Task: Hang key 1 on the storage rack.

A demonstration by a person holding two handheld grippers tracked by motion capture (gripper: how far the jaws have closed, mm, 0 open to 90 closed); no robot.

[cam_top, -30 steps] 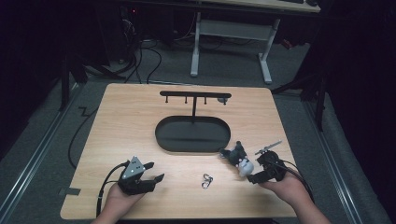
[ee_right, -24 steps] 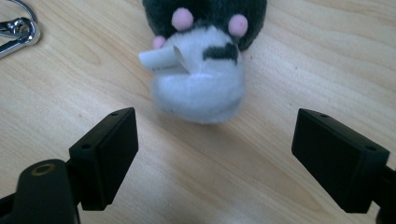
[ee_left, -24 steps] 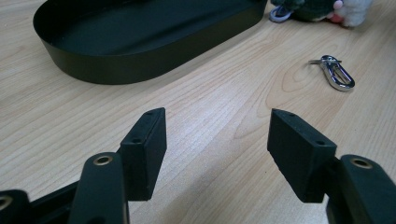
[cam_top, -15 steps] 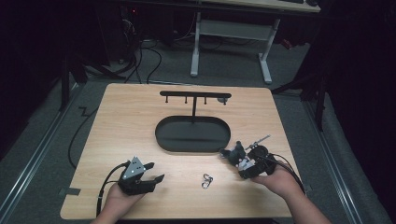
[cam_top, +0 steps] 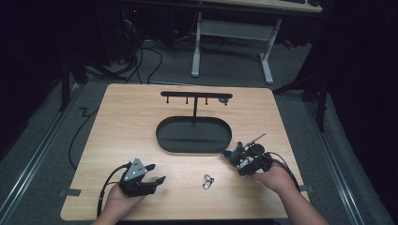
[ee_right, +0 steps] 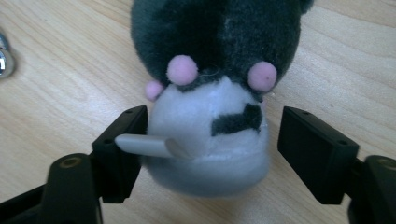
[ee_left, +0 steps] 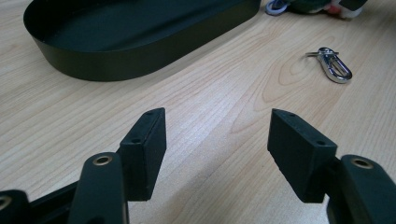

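Right gripper (ee_right: pixel 212 140), jaws spread around the plush (ee_right: pixel 212 93): I centre on its white end, then squeeze evenly. Left gripper (ee_left: pixel 217 149) spread, idle.

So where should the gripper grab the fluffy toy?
Grip the plush toy across its round white end, probably coming in low along the table, as the right gripper does. That end bulges between the open jaws, one touching, one apart.
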